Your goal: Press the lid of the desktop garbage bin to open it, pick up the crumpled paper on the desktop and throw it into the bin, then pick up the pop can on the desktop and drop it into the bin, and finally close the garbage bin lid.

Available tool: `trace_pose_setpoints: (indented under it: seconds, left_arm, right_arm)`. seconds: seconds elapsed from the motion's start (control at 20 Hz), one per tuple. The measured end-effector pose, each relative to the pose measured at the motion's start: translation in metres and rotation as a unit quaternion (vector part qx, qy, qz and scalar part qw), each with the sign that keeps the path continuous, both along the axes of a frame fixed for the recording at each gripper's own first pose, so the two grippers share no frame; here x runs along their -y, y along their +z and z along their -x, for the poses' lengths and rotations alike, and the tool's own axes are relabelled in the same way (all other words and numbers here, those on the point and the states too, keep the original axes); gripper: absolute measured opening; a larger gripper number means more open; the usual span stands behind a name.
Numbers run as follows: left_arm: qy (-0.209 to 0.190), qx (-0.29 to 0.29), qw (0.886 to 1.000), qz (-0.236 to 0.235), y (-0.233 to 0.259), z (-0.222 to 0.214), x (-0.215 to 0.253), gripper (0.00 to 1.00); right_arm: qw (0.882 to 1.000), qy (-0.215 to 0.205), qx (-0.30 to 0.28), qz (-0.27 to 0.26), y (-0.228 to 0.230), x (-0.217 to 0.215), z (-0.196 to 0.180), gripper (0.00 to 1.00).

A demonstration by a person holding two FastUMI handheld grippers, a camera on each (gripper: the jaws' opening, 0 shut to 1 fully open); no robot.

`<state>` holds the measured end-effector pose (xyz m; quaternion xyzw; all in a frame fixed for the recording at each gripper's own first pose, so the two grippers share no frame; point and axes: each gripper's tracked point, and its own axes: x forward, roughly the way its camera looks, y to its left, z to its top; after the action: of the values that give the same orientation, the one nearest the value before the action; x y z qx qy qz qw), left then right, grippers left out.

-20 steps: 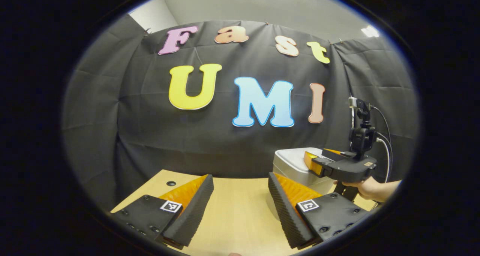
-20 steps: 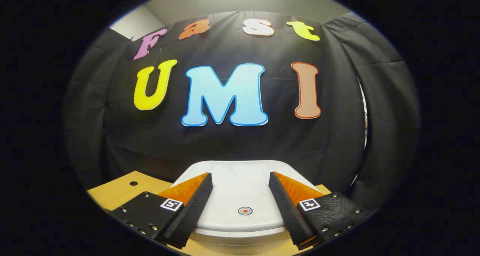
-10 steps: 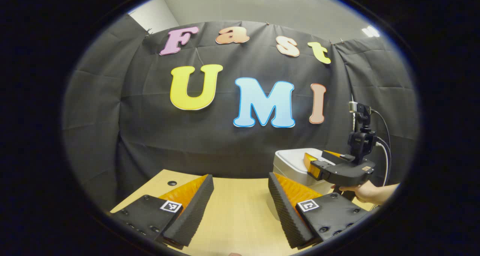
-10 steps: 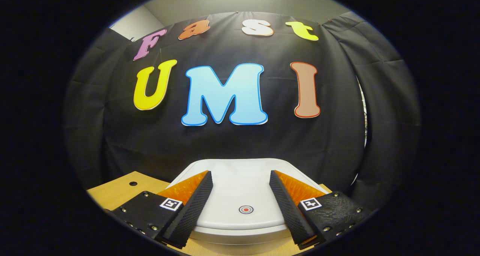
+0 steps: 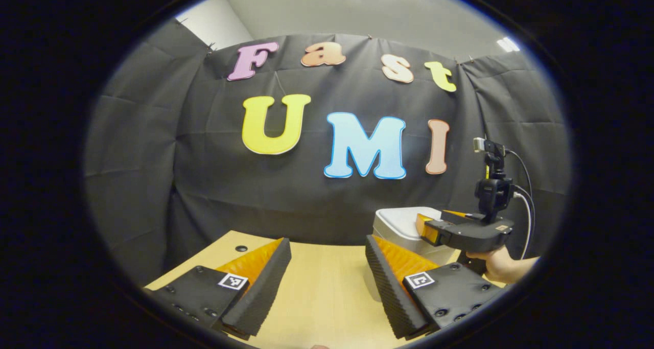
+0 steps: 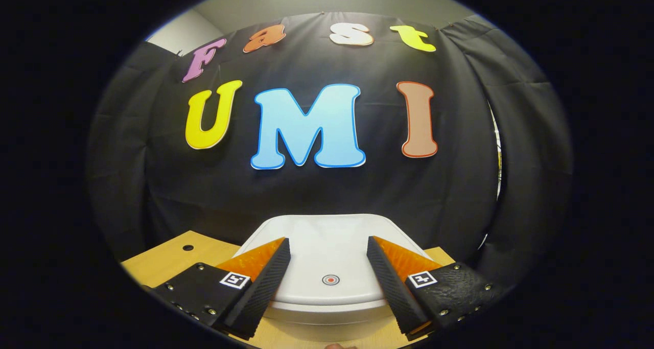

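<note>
The white garbage bin [image 6: 327, 267] sits at the back of the wooden desktop [image 6: 168, 259], lid [image 6: 329, 252] down flat, a small red button [image 6: 330, 279] near its front edge. The right gripper [image 6: 328, 259] hovers right over that lid, fingers spread wide, nothing between them. Off to the side, the left gripper [image 5: 328, 259] is over bare desktop [image 5: 322, 287], also wide open and empty.

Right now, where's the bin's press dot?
In the right gripper view, the red dot sits on the white bin lid near its front edge, between the open right tongs.
</note>
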<state>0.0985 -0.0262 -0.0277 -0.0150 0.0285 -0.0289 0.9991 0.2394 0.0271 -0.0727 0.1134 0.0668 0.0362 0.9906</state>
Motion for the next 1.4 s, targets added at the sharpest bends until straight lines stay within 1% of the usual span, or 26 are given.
trace_pose_setpoints:
  seconds: [0.25, 0.4, 0.5, 0.55, 0.6, 0.65, 0.85, 1.05, 1.2, 1.4]
  left_arm:
    - [0.014, 0.013, 1.0, -0.004, -0.003, 0.009, 0.006, 0.95]
    - [0.016, 0.021, 1.0, -0.008, -0.004, 0.01, 0.006, 0.96]
    - [0.015, 0.026, 1.0, -0.009, -0.003, 0.01, 0.006, 0.97]
    - [0.015, 0.028, 0.999, -0.011, -0.003, 0.01, 0.005, 0.95]
    - [0.016, 0.032, 0.999, -0.013, -0.001, 0.009, 0.004, 0.95]
    - [0.016, 0.033, 0.999, -0.014, -0.002, 0.009, 0.003, 0.96]
    - [0.013, 0.03, 0.999, -0.013, -0.006, 0.009, 0.0, 0.95]
    - [-0.002, 0.037, 0.999, -0.02, -0.001, 0.016, 0.003, 0.97]
    - [-0.016, 0.043, 0.999, -0.022, 0.003, 0.018, 0.007, 0.96]
    - [-0.037, 0.046, 0.998, -0.018, 0.004, 0.014, 0.017, 0.96]
  right_arm:
    - [1.0, 0.015, 0.011, 0.016, 0.007, 0.003, 0.041, 0.96]
    - [1.0, 0.022, 0.021, 0.0, 0.017, 0.005, 0.069, 0.96]
    - [0.999, 0.018, 0.029, -0.012, 0.027, 0.009, 0.086, 0.96]
    - [0.999, 0.017, 0.033, -0.019, 0.03, 0.01, 0.095, 0.96]
    - [0.999, 0.014, 0.036, -0.023, 0.036, 0.012, 0.102, 0.96]
    - [0.999, 0.011, 0.041, -0.023, 0.039, 0.014, 0.109, 0.96]
    - [0.999, 0.003, 0.054, 0.005, 0.04, 0.013, 0.135, 0.96]
    - [0.999, 0.02, 0.048, 0.007, 0.043, -0.003, 0.151, 0.96]
    - [0.998, 0.011, 0.056, 0.01, 0.053, -0.003, 0.159, 0.96]
    - [0.999, 0.001, 0.05, 0.012, 0.051, -0.002, 0.163, 0.96]
